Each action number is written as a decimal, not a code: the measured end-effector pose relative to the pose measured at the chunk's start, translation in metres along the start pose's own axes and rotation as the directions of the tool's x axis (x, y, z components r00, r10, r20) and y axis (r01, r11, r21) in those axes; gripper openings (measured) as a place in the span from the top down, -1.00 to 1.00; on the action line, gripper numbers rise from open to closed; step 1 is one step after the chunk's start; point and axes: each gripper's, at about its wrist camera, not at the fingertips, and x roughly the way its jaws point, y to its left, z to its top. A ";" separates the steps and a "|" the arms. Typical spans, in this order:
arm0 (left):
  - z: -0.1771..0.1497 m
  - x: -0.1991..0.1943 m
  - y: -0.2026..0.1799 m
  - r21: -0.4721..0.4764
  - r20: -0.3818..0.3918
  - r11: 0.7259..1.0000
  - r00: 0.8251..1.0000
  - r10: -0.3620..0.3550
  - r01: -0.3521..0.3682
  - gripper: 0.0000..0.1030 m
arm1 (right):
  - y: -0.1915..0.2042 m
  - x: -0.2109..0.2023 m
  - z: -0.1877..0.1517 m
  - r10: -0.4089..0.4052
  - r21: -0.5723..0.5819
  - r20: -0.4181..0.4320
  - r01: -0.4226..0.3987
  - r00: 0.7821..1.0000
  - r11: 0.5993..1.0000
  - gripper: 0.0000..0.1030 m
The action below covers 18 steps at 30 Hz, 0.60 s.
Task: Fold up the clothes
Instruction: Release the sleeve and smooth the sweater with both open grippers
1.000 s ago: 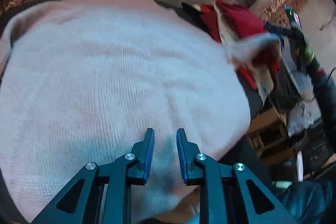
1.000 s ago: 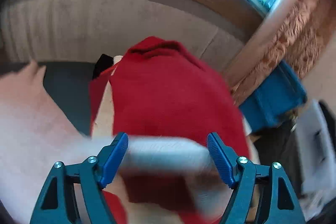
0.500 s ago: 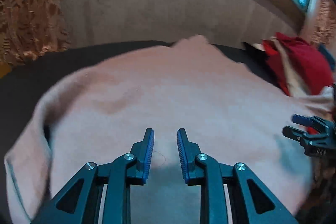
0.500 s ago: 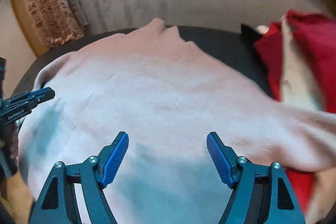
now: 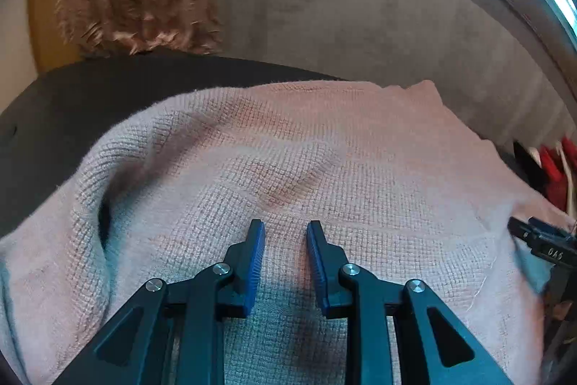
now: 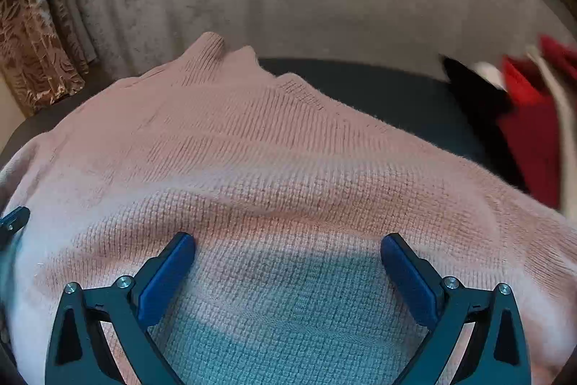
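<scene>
Hovering over the pink sweater (image 6: 288, 168), right claw (image 6: 288, 262) is gaping wide, left claw (image 5: 285, 251) narrow, both empty; smoothing ripples before creasing seems wise.

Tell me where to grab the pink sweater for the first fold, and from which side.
Probably best to take the pink sweater at its near hem, one corner per gripper, coming in low from the near side. It lies spread flat on the dark surface, collar pointing away, so the hem is the closest free edge. The right gripper is open wide above the knit; the left gripper has only a narrow gap.
</scene>
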 end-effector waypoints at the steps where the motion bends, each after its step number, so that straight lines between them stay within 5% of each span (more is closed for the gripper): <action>1: 0.003 0.004 0.003 -0.021 -0.001 1.000 1.000 -0.006 0.006 0.51 | 0.002 0.007 0.008 0.014 -0.016 0.003 -0.014 1.000 1.000 -1.00; 11: 0.018 0.016 0.007 -0.005 -0.040 1.000 0.999 -0.023 0.023 0.51 | 0.002 0.022 0.030 0.070 -0.068 -0.008 -0.070 0.998 0.995 -1.00; 14: 0.016 -0.004 0.022 -0.055 -0.086 0.993 0.991 -0.105 0.101 0.51 | 0.003 0.003 0.020 0.083 -0.077 -0.043 -0.086 0.996 0.993 -1.00; 18: -0.013 -0.063 0.074 -0.177 -0.027 0.964 0.978 -0.205 0.197 0.51 | 0.002 -0.061 -0.017 0.191 -0.055 0.003 -0.191 0.982 0.980 -1.00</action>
